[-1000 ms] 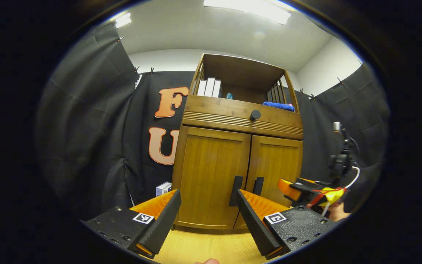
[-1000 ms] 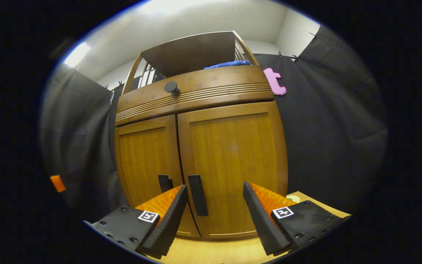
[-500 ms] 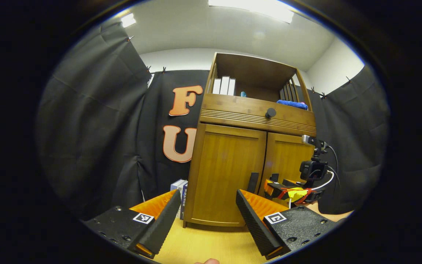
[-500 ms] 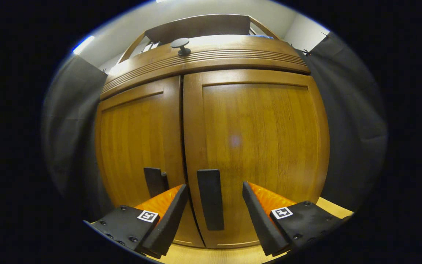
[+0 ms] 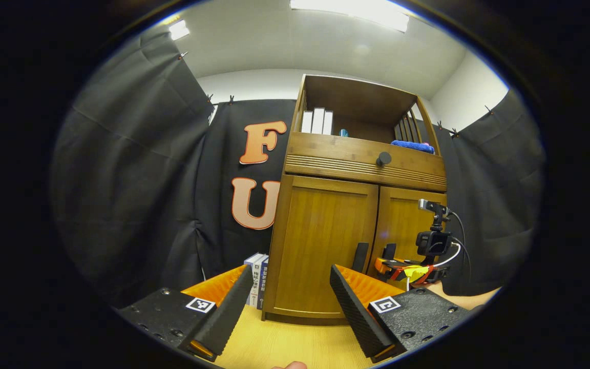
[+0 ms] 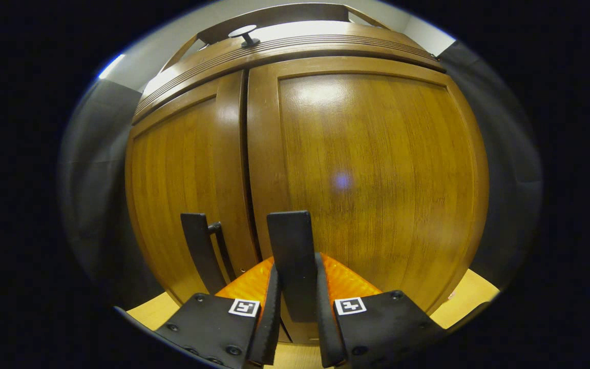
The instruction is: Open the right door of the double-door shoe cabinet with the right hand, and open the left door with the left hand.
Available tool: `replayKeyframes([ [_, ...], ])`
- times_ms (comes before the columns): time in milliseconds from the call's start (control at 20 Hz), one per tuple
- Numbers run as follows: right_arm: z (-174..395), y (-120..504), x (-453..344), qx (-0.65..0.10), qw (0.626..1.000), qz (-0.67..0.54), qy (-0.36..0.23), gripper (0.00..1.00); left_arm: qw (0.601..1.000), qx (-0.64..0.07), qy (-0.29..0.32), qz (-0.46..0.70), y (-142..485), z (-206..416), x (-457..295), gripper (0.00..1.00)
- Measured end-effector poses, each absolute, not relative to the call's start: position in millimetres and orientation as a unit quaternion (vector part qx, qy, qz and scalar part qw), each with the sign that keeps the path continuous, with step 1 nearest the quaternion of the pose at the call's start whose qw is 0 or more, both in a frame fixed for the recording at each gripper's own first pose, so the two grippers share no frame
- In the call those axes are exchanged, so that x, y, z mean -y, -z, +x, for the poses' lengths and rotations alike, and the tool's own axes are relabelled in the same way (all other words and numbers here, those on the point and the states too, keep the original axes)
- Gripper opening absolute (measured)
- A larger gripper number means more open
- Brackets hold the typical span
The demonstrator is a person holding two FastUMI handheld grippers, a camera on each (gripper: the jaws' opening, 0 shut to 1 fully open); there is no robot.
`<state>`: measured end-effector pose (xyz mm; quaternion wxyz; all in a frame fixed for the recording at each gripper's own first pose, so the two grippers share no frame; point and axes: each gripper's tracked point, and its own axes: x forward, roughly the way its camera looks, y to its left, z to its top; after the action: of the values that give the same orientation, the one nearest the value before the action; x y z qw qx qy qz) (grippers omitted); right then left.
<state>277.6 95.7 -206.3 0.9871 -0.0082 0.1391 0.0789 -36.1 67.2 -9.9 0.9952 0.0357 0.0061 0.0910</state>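
The wooden shoe cabinet point(image 5: 325, 241) stands with both doors closed. In the right gripper view the right door point(image 6: 377, 169) is close up, and my right gripper point(image 6: 295, 269) is shut on its dark vertical handle point(image 6: 290, 230), one finger on each side. The left door point(image 6: 182, 169) has its own dark handle point(image 6: 200, 251), untouched. In the left gripper view my left gripper point(image 5: 290, 274) is open and empty, some way in front of the left door point(image 5: 325, 246) and its handle point(image 5: 360, 256). The right gripper point(image 5: 402, 267) shows there at the right door's handle point(image 5: 390, 251).
A drawer with a round dark knob point(image 5: 383, 158) sits above the doors. The open shelf on top holds white books point(image 5: 317, 121) and a blue cloth point(image 5: 414, 146). More books point(image 5: 256, 277) stand on the wooden floor point(image 5: 285, 343) left of the cabinet.
My right gripper moved in to the right door's handle and shut on it. My left gripper stayed open and shifted left and back, so the cabinet sits farther right.
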Motion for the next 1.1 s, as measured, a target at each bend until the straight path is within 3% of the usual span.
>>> replayKeyframes([
  [50, 276.2, 200.6, -95.0, -0.137, 0.987, -0.012, -0.078, 0.39, 0.995, -0.006, -0.088, 0.037, 10.7, -35.5, -65.8, 0.92],
  [150, 270.6, 195.6, -93.5, -0.137, 0.987, -0.012, -0.078, 0.31, 0.996, -0.010, -0.081, 0.038, 14.2, -33.3, -61.1, 0.95],
  [350, 241.3, 183.2, -81.5, -0.126, 0.987, -0.015, -0.096, 0.39, 0.997, -0.019, -0.070, 0.037, 23.1, -30.8, -53.5, 0.95],
  [400, 232.2, 180.3, -77.0, -0.125, 0.987, -0.014, -0.102, 0.35, 0.997, -0.021, -0.067, 0.037, 24.9, -29.1, -51.6, 0.92],
  [450, 222.0, 176.6, -71.8, -0.127, 0.986, -0.011, -0.107, 0.38, 0.997, -0.023, -0.064, 0.038, 27.9, -27.6, -48.9, 0.95],
  [500, 212.1, 174.5, -66.1, -0.129, 0.985, -0.010, -0.111, 0.34, 0.997, -0.024, -0.060, 0.039, 29.1, -25.4, -46.2, 0.95],
  [600, 192.4, 166.7, -53.2, -0.128, 0.985, -0.013, -0.118, 0.39, 0.997, -0.025, -0.054, 0.042, 31.4, -21.2, -41.2, 0.95],
  [650, 182.1, 161.4, -47.9, -0.128, 0.985, -0.015, -0.118, 0.30, 0.998, -0.025, -0.052, 0.041, 33.2, -19.3, -38.5, 0.95],
  [850, 145.7, 148.5, -9.9, -0.121, 0.988, -0.017, -0.091, 0.39, 0.998, -0.033, -0.035, 0.030, 45.9, -10.7, -21.7, 0.92],
  [1100, 120.3, 136.7, 30.8, -0.117, 0.991, -0.028, -0.054, 0.34, 0.999, -0.034, -0.005, 0.039, 49.1, 3.5, -1.9, 0.95],
])
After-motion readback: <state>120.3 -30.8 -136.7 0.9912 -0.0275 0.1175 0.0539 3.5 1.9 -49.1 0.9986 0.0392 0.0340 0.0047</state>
